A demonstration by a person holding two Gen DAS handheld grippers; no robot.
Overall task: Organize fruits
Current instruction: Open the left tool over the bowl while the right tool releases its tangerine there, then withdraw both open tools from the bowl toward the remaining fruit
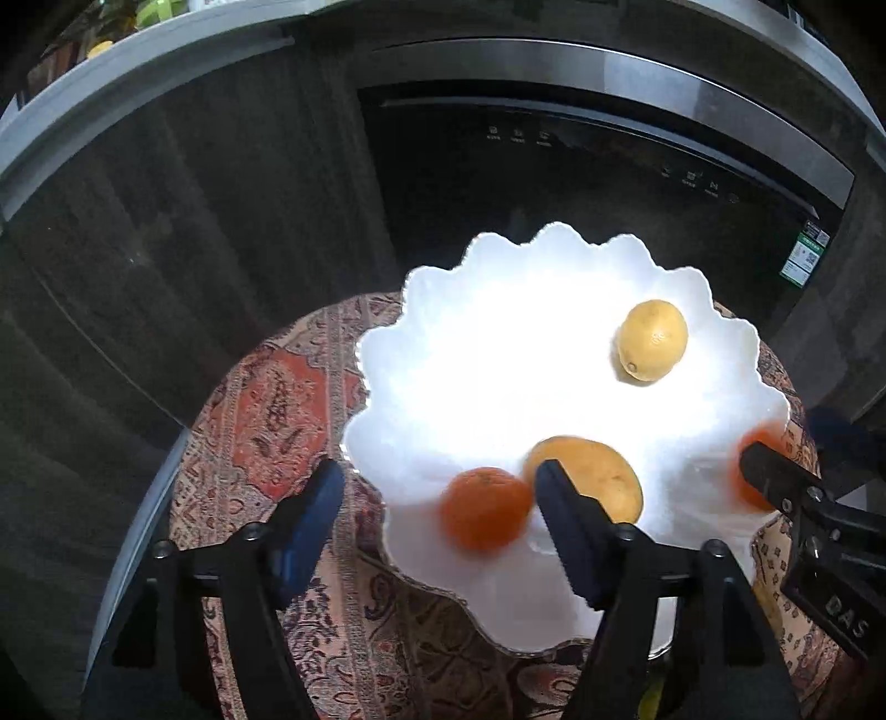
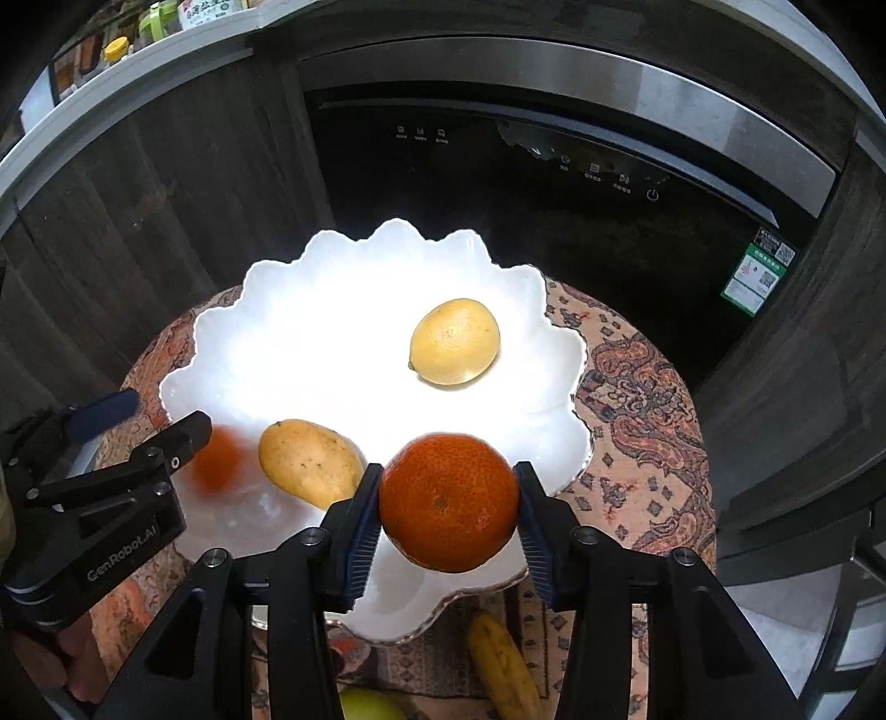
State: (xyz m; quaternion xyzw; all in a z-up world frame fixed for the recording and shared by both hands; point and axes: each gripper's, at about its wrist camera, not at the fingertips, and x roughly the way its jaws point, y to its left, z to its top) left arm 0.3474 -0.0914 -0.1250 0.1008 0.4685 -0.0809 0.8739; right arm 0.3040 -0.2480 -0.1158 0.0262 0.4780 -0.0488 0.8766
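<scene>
A white scalloped plate [image 1: 498,332] [image 2: 332,332] sits on a round table with a patterned cloth [image 1: 277,421]. On the plate lie a lemon [image 1: 652,339] [image 2: 454,340] and a yellow mango [image 1: 603,471] [image 2: 307,462]. My left gripper [image 1: 440,471] [image 2: 152,415] is open over the plate's near-left rim. A blurred orange [image 1: 484,507] [image 2: 219,459] sits between its fingers, clear of the left pad. My right gripper [image 2: 448,471] [image 1: 792,437] holds a second orange [image 2: 448,501] [image 1: 742,476] above the near-right rim, pads against both its sides.
A banana [image 2: 501,664] and a green fruit [image 2: 368,709] lie on the cloth near the front edge of the plate. A dark appliance front [image 2: 554,232] and wooden cabinet doors [image 2: 166,194] stand right behind the table. Jars sit on the counter [image 2: 116,50] above.
</scene>
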